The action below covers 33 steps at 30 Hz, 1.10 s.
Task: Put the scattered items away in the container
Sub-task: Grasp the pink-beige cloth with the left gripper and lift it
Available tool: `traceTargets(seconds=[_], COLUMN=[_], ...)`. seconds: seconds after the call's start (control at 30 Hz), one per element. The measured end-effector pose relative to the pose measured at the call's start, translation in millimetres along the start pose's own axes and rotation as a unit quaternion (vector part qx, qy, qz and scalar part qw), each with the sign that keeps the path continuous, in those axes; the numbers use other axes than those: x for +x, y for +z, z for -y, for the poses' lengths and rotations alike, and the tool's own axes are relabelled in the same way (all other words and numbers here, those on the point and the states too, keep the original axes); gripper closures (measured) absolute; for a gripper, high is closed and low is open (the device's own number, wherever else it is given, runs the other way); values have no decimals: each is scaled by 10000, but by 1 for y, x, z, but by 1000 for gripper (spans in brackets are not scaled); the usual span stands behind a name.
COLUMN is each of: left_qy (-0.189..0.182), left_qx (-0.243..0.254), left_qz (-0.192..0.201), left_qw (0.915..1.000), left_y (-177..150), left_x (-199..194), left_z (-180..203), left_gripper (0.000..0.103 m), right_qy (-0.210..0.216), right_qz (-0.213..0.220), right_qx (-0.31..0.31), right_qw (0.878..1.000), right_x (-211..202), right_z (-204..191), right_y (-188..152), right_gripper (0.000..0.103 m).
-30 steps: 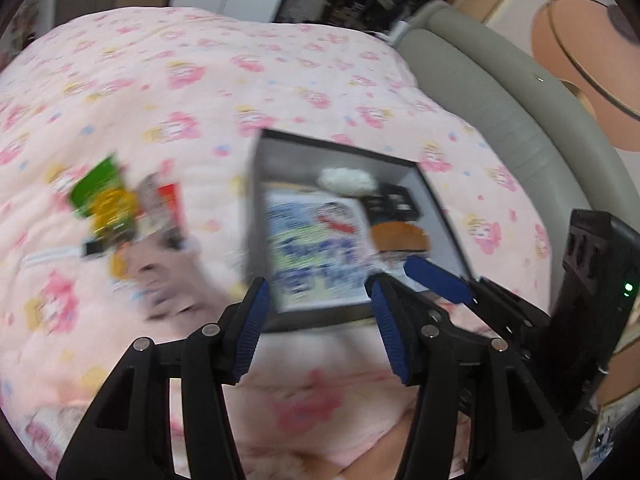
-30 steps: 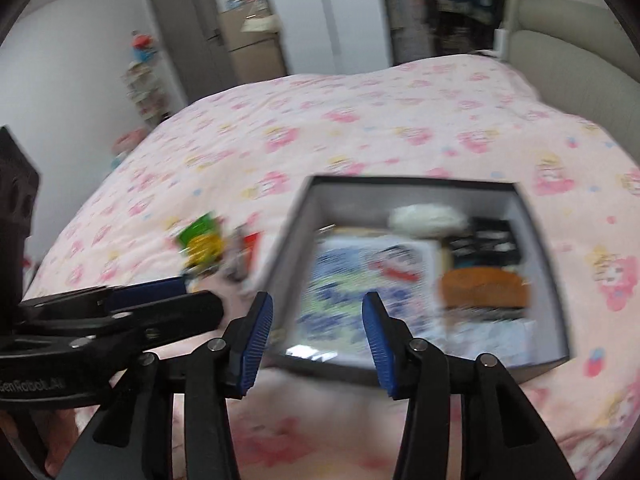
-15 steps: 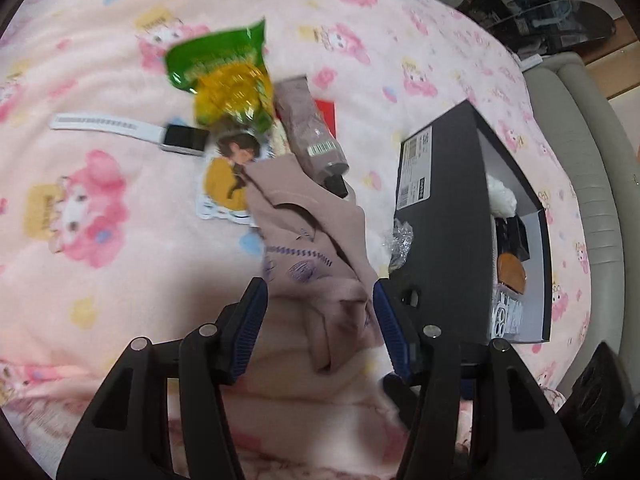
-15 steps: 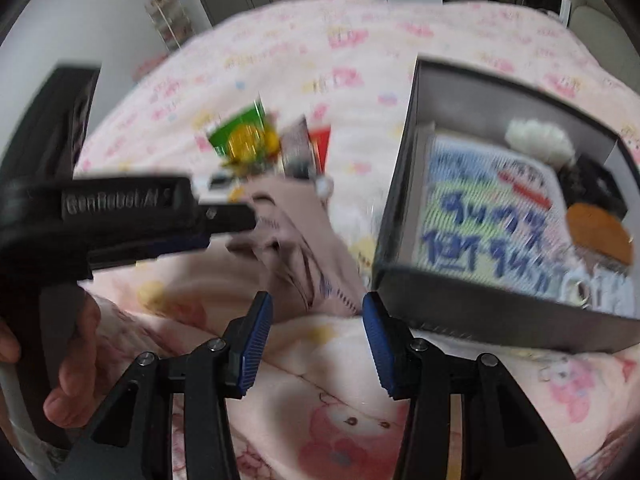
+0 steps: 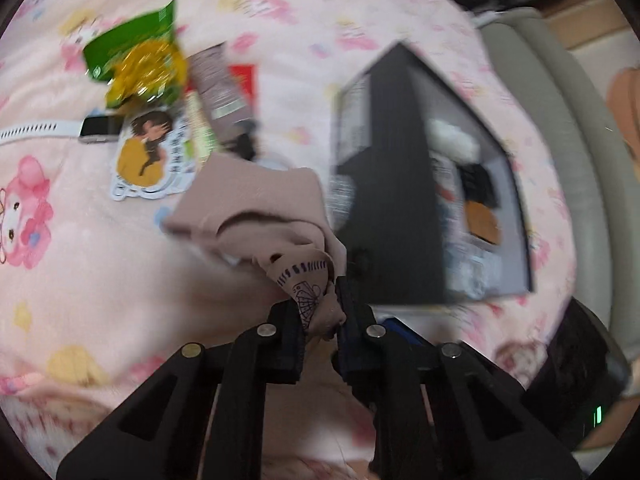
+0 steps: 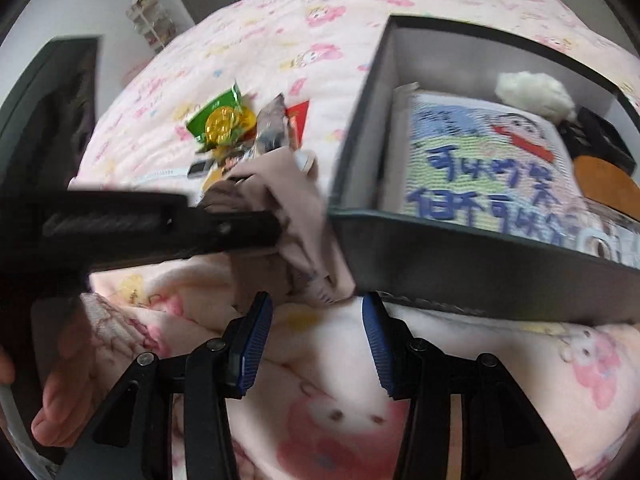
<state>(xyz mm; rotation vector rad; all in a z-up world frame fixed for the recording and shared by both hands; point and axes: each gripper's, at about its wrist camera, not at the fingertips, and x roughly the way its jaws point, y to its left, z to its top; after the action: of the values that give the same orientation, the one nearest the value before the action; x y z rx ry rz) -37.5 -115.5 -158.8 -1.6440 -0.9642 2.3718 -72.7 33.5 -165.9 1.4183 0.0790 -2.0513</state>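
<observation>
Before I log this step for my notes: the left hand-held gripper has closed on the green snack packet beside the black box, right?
Not quite. The left hand-held gripper has just been closing, but on the pinkish-beige cloth beside the black box, not on the green snack packet, which lies untouched further off on the bedspread. The left wrist view shows the cloth pinched between its pads.

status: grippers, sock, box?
Left gripper just closed, pinching pink sock. Right gripper open, empty. Box beside the sock, nothing blocking it.
</observation>
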Motion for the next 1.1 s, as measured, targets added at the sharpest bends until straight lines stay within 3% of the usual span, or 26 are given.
traceTargets(seconds=[0.13, 0.3, 0.5, 0.57, 0.63, 0.7, 0.77, 0.93, 1.0, 1.1], left_qy=[-333, -710, -833, -898, -774, -524, -245, -92, -11, 126], left_qx=[180, 552, 800, 786, 883, 989, 916, 529, 645, 576], left_qz=[65, -70, -182, -238, -137, -24, 90, -28, -66, -378], left_qw=[9993, 9959, 9931, 9926, 9930, 9937, 9955, 9986, 9979, 9975], left_y=[-21, -44, -61, -63, -64, -66, -64, -51, -46, -35], left_x=[-24, -28, -12, -9, -15, -21, -25, -6, 9, 39], left_z=[21, 60, 105, 110, 111, 108, 98, 74, 70, 60], left_gripper=[92, 92, 85, 78, 74, 71, 69, 67, 52, 52], right_qy=[270, 243, 120, 100, -327, -465, -292, 104, 276, 347], right_qz=[178, 426, 417, 380, 446, 590, 650, 619, 639, 478], right_qx=[99, 60, 294, 785, 1141, 1246, 1325, 1356, 1354, 1651], right_qw=[9994, 9988, 9986, 9961, 9919, 9894, 9886, 9888, 9883, 9845], right_x=[-41, -85, -89, -89, -93, -102, -109, -103, -94, -74], right_z=[12, 29, 54, 75, 96, 107, 113, 109, 103, 106], right_y=[-7, -30, -46, -51, -53, -53, -53, -51, -52, -53], right_gripper=[60, 60, 61, 70, 71, 71, 71, 69, 63, 61])
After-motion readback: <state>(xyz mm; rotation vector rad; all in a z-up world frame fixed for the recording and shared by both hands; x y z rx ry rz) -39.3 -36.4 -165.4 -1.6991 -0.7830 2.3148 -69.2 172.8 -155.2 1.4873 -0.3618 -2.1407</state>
